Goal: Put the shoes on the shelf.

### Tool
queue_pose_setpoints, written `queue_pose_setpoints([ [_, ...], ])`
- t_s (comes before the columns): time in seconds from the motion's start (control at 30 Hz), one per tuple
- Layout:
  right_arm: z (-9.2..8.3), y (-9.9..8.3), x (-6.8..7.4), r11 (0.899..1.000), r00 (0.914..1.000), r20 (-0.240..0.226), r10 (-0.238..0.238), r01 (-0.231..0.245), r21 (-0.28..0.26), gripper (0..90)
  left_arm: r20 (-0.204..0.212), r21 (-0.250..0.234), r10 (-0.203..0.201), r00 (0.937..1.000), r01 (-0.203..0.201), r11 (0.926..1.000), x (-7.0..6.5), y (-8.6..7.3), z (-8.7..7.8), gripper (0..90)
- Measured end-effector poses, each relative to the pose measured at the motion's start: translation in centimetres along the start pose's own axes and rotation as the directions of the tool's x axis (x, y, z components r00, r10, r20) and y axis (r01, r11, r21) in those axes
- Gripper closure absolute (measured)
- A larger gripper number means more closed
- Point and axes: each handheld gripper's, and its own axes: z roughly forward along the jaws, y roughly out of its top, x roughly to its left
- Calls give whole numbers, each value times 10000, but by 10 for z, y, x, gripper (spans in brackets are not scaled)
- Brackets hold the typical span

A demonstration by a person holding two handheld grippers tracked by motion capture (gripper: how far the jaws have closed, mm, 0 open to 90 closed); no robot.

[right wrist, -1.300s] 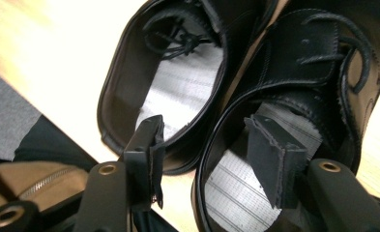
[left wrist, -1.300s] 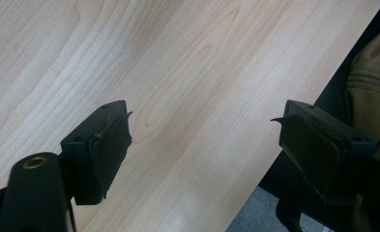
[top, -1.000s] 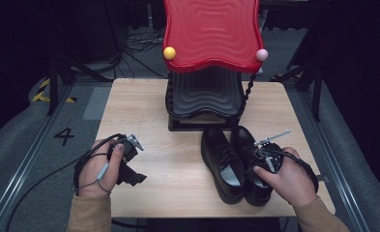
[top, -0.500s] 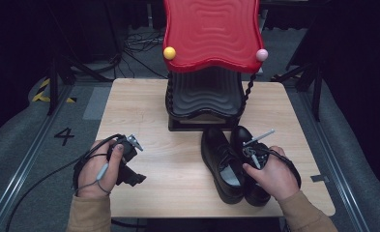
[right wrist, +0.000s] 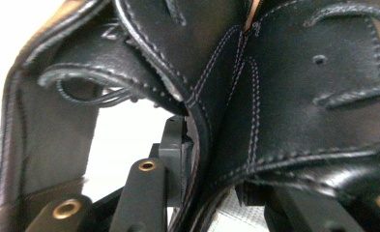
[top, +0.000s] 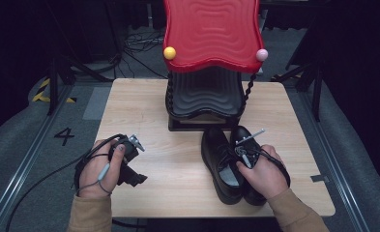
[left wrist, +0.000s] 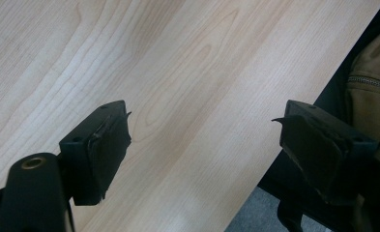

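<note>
Two black leather lace-up shoes stand side by side on the wooden table (top: pixel 144 106), right of centre: the left shoe (top: pixel 215 152) and the right shoe (top: pixel 244 134). My right gripper (top: pixel 239 162) reaches down into them from above. In the right gripper view one jaw sits inside the left shoe (right wrist: pixel 47 121) and the other lies under the right shoe's (right wrist: pixel 313 96) leather. The jaws have just been closing and now pinch the two adjoining inner walls. My left gripper (top: pixel 132 175) rests open near the table's front left, nothing between its fingers (left wrist: pixel 105 140).
A stand with a red wavy top (top: pixel 211 34) and a black wavy shelf (top: pixel 204 94) occupies the table's back centre, just beyond the shoes' toes. Yellow (top: pixel 169 52) and pink (top: pixel 261 54) balls mark its corners. An olive sleeve (left wrist: pixel 371 82) shows past the table's front edge.
My right hand has moved left and down from the shoes' right side onto their openings. The left hand and both shoes have stayed put.
</note>
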Motion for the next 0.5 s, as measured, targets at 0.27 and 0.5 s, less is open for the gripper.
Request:
queue_pose_setpoints([
  [0.27, 4, 5, -1, 9983, 9997, 113, 198, -204, 540, 757, -3, -19, 6, 10000, -6, 10000, 0, 0, 0, 186],
  [0.5, 3, 6, -8, 9945, 9975, -194, 678, -660, 812, 789, 32, -88, 3, 10000, -3, 10000, 1, -1, -2, 186],
])
